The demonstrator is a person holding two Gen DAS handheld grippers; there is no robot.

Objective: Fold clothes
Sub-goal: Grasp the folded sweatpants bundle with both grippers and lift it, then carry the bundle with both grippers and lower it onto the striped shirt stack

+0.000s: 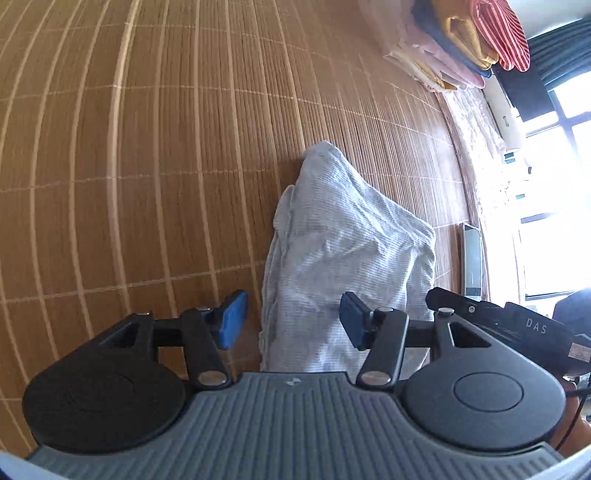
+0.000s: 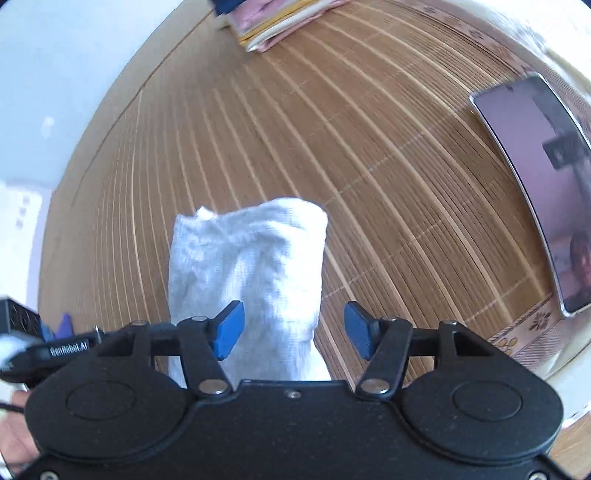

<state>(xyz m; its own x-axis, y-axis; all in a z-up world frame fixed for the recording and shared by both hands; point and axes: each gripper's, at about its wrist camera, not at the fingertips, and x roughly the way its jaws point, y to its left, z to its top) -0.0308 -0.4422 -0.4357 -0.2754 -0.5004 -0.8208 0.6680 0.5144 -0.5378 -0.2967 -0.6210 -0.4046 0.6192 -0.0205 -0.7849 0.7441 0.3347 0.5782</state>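
Note:
A pale grey ribbed garment (image 1: 340, 251) lies folded into a long strip on the bamboo mat (image 1: 147, 147). My left gripper (image 1: 293, 321) hovers open over its near end, blue pads spread wide with nothing between them. In the right wrist view the same garment (image 2: 247, 266) runs away from the camera, and my right gripper (image 2: 293, 330) stands open above its near end, its left pad over the cloth and its right pad over bare mat (image 2: 369, 166). The other gripper's black body (image 1: 509, 325) shows at the right of the left wrist view.
A stack of folded clothes (image 1: 461, 40) with a red striped piece on top sits at the mat's far corner, also seen as the folded stack (image 2: 273, 26). A phone (image 2: 543, 184) lies on the mat to the right. A bright window (image 1: 554, 184) is beyond the edge.

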